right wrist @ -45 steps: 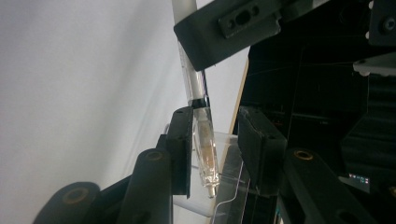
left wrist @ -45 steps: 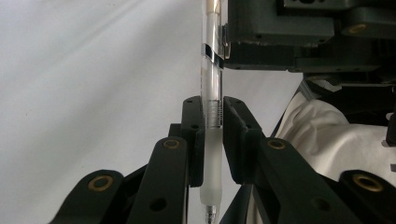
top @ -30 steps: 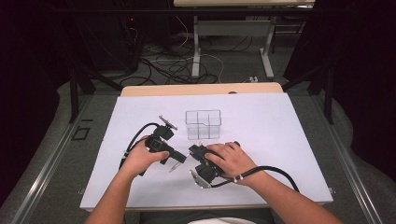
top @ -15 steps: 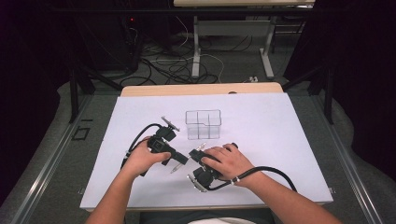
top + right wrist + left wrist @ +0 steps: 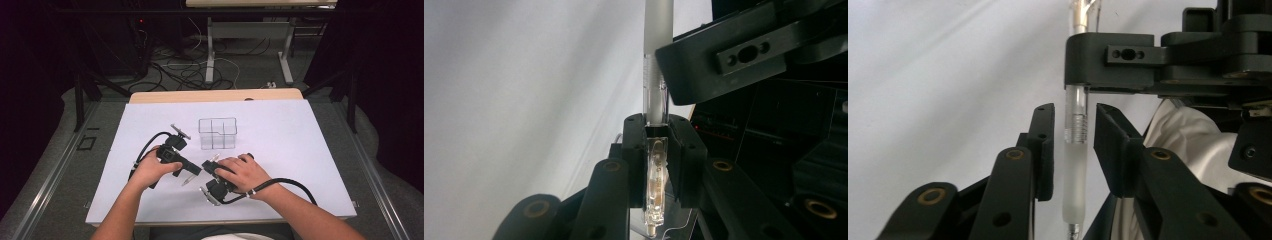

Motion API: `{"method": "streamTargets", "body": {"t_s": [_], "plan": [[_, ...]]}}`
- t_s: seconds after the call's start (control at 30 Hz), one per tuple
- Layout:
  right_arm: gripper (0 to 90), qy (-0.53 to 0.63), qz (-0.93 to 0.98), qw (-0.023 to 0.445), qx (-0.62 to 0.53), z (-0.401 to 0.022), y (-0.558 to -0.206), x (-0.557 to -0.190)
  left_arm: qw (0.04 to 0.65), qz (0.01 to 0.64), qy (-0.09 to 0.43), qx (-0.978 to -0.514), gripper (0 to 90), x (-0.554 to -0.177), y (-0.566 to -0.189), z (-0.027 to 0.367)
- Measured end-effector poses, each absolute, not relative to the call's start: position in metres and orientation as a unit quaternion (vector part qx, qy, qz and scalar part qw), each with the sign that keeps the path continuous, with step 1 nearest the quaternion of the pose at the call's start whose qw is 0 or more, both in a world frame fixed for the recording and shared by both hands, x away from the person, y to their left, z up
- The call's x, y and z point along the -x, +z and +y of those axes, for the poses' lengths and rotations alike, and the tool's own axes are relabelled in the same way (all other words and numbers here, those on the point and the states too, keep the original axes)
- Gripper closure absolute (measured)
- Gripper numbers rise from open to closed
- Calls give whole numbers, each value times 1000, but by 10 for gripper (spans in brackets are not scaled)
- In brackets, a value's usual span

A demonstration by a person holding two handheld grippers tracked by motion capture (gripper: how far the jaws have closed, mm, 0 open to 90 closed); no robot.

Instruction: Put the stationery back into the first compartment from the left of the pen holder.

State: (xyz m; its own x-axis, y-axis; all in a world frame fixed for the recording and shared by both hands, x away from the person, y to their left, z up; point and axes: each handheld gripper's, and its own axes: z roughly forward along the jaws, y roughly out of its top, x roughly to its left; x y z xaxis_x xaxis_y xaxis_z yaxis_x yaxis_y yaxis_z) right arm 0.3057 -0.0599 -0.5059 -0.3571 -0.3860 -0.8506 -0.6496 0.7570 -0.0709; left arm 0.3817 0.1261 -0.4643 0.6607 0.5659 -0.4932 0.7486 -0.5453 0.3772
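The left hand-held gripper (image 5: pixel 1069 145) has just been opening, released around the pen (image 5: pixel 1075 165); the right hand-held gripper (image 5: pixel 656 165) stays clamped on it.

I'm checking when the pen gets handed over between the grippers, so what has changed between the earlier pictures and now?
The left gripper has just been opening its jaws: its pads now stand apart from the clear pen between them. The right gripper stays shut on the pen's other end. Both hands kept their places over the white table, and the clear divided box did not move.
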Motion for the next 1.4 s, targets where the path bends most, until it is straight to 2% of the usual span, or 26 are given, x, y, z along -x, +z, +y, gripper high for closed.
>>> {"method": "streamTargets", "body": {"t_s": [0.37, 0.7, 0.97, 1.17, 1.4], "plan": [[798, 153, 815, 469, 305, -61, -504, -306, 319, 397, -98, -855, 583, -383, -459, 136], [797, 175, 813, 469, 297, -60, -497, -308, 339, 396, -9, -853, 469, -385, -454, 145], [797, 216, 819, 460, 266, -60, -487, -310, 358, 400, 42, -842, 400, -387, -457, 155], [797, 251, 823, 452, 234, -61, -477, -314, 349, 406, 98, -839, 392, -390, -455, 165], [797, 291, 826, 443, 192, -60, -466, -319, 355, 437, 112, -819, 351, -393, -457, 175]]}}
